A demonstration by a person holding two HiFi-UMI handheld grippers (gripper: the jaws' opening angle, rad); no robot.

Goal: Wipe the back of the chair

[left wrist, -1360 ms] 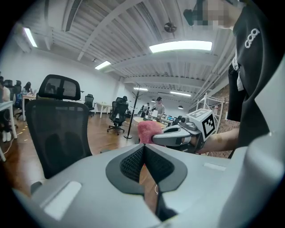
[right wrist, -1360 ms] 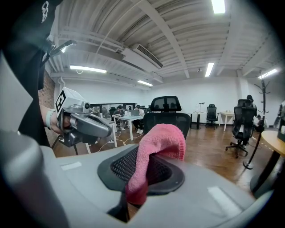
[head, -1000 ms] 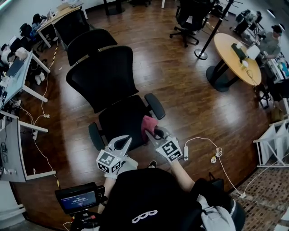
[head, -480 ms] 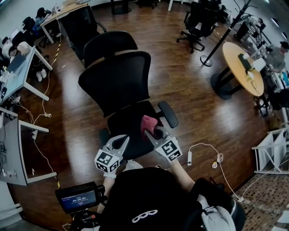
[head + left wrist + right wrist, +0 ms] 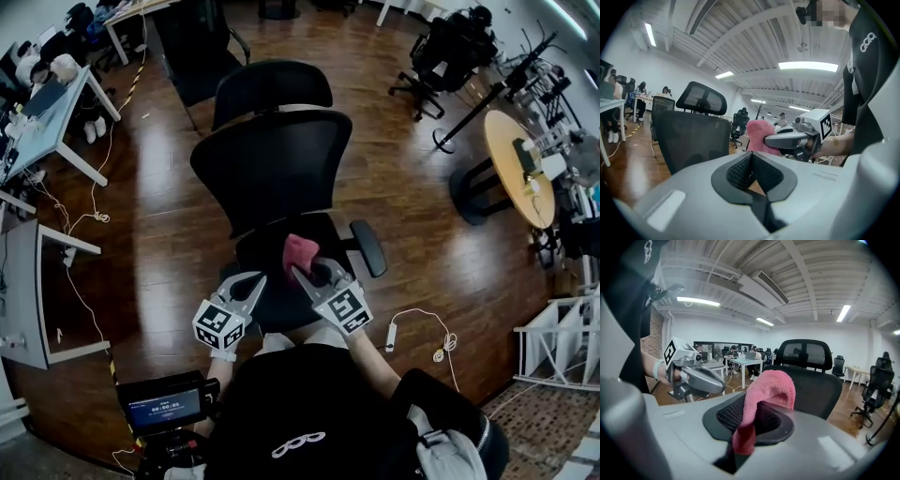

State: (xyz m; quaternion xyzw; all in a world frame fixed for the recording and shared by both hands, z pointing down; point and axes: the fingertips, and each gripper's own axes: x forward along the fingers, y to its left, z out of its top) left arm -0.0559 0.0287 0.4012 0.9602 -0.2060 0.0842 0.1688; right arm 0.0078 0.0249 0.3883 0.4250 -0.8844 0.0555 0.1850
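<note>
my left gripper point(image 5: 251, 281) is closed on nothing, low over the front edge of the seat point(image 5: 281, 302). just beside it my right gripper point(image 5: 302, 272) is clamped on the pink cloth point(image 5: 300, 250), bunched above the seat near the lower edge of the chair back point(image 5: 274, 167); can't tell if it's touching. armrest point(image 5: 368, 247) juts out right. headrest point(image 5: 273, 87) sits beyond. open wood floor point(image 5: 422, 216) both sides, desk point(image 5: 42, 122) far left, round table point(image 5: 520, 169) far right.
</note>
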